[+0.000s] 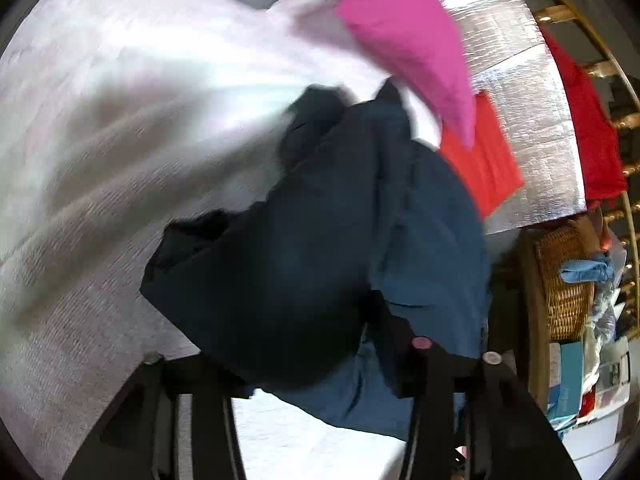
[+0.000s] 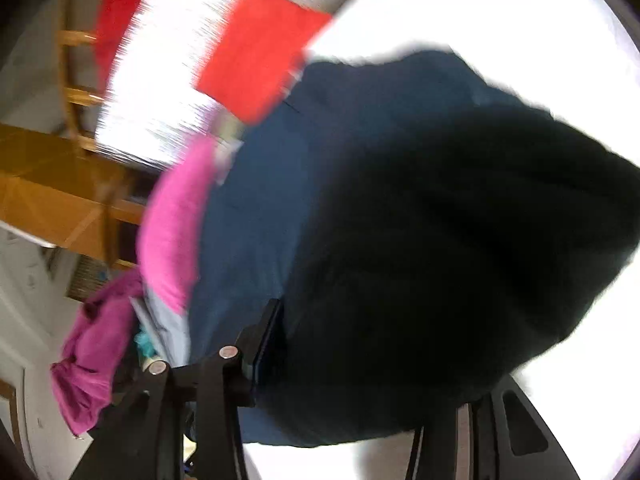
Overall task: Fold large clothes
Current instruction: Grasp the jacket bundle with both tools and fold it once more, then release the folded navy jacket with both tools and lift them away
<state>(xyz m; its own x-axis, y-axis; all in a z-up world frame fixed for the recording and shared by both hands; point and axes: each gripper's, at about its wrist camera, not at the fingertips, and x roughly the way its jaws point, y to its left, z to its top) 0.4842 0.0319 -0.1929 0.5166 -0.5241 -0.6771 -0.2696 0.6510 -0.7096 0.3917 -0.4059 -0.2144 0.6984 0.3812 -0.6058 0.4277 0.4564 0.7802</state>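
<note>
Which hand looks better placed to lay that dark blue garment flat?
Probably the left tool: its view shows the dark blue garment hanging over open white bedding. The right tool sees mostly bunched cloth. Both views are blurred.

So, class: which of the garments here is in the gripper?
The navy garment; the pink and red ones lie beyond it.

At my three o'clock a wicker basket (image 1: 568, 280), at one o'clock wooden railing (image 1: 560, 14), silver mat (image 1: 520, 92), behind it.
</note>
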